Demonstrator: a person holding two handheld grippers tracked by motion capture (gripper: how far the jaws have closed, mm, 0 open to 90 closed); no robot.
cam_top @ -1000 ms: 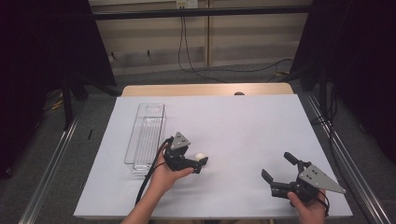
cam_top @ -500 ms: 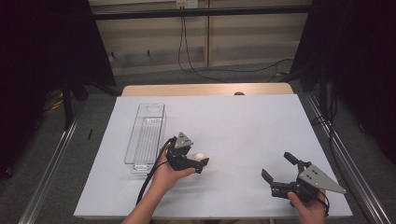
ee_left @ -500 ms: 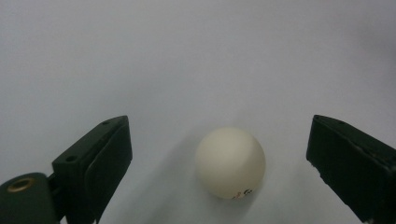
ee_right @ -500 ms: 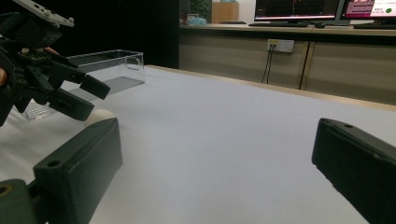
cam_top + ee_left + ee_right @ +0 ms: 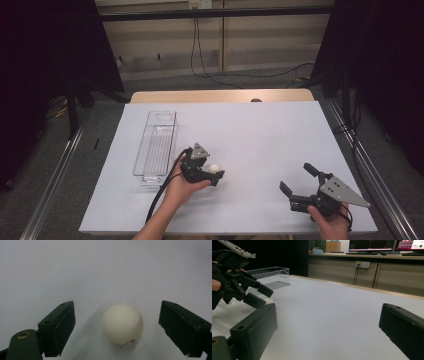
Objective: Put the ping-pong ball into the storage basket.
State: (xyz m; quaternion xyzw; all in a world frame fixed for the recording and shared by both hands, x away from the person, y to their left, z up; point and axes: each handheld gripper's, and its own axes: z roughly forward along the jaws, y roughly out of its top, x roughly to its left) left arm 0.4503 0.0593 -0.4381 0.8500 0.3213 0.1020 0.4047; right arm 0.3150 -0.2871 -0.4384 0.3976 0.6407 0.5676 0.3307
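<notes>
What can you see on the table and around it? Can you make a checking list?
Surface: white table sheet, flat, wooden edge at the far side.
Job's things: white ball on the sheet between the left gripper's jaws, not touched; clear plastic bin beside it, looks empty.
Clutter: nothing seen.
Grippers: left gripper around the ball, jaws have just been closing, gaps on both sides; right gripper open, nothing between its jaws.
Cables: black cable trails from the left gripper; wall cables hang behind.
Surroundings: dark curtains, grey floor, monitors on a far desk.

Bare white table cover [image 5: 260, 135] lies open across the middle and right. A long clear plastic bin [image 5: 156, 145] stands at the left, blocking passage there.
</notes>
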